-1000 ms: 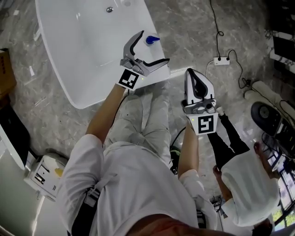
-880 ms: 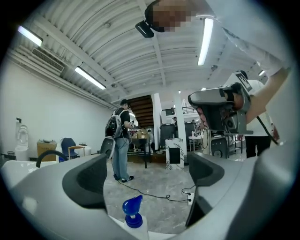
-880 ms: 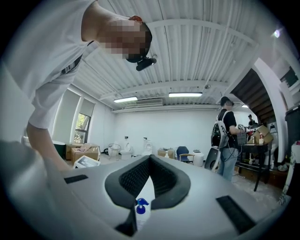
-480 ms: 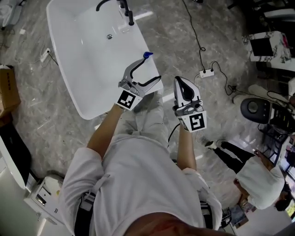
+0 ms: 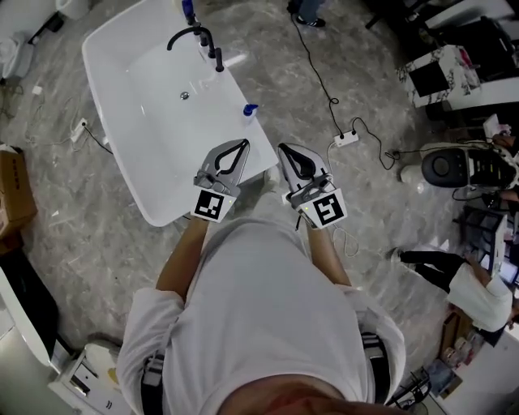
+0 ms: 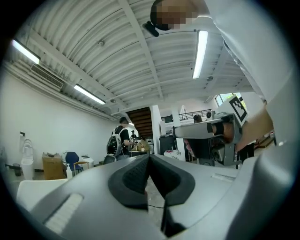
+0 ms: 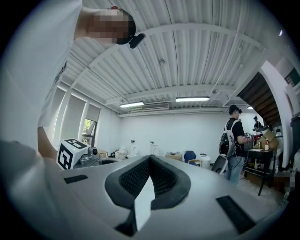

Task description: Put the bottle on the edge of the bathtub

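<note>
A small bottle with a blue cap [image 5: 248,109] stands on the right rim of the white bathtub [image 5: 138,162], free of both grippers. My left gripper [image 5: 242,146] is shut and empty, held over the tub's near corner, below the bottle. Beside it my right gripper [image 5: 283,149] is also shut on nothing. In the left gripper view the left gripper [image 6: 150,157] points up at the ceiling with its pads together. The right gripper [image 7: 150,159] in its own view does the same. The bottle shows in neither gripper view.
A black faucet [image 5: 197,37] stands on the tub's far rim, with a blue bottle [image 5: 188,10] behind it. A power strip [image 5: 346,139] and its cable lie on the marble floor to the right. A cardboard box [image 5: 16,190] stands left; a person [image 5: 478,292] crouches at the right.
The left gripper's jaws, open a second ago next to the bottle, have shut. Both grippers have drawn back toward my body. The bottle stays on the tub's rim.
</note>
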`<state>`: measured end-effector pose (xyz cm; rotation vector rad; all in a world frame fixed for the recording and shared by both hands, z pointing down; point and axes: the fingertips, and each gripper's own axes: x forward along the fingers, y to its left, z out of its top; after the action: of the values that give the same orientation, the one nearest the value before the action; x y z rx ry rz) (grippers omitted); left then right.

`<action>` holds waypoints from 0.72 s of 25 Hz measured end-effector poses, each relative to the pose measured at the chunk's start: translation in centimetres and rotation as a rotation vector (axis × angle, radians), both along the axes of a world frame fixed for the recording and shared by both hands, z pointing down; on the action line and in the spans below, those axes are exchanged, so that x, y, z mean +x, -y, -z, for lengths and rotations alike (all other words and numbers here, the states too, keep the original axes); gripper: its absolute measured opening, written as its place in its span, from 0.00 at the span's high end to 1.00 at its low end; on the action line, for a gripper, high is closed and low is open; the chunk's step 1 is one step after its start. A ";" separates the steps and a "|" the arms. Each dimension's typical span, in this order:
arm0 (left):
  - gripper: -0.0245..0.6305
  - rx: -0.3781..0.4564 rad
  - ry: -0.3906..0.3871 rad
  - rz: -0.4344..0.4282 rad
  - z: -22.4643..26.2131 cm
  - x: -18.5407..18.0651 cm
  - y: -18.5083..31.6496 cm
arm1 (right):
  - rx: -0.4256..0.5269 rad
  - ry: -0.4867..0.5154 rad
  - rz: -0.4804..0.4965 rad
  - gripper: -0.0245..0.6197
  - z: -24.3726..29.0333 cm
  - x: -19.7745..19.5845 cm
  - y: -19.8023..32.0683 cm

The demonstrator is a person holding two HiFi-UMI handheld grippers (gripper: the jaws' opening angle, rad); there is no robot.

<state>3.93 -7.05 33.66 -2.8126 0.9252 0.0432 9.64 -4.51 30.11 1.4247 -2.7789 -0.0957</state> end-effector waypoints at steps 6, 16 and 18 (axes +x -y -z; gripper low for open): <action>0.96 -0.078 -0.072 0.045 1.9 -3.4 -2.5 | 0.018 0.008 -0.007 0.96 1.0 -3.0 -2.0; 0.96 -0.110 -0.096 -0.038 4.4 -4.5 -7.5 | 0.045 0.012 -0.093 0.96 1.3 -4.5 -6.5; 0.96 -0.118 -0.091 -0.062 4.3 -3.8 -8.2 | 0.055 0.003 -0.104 0.96 1.4 -3.9 -7.2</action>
<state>0.10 1.16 29.35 -2.9709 0.8864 0.1299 5.71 2.69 28.73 1.5803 -2.7182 -0.1697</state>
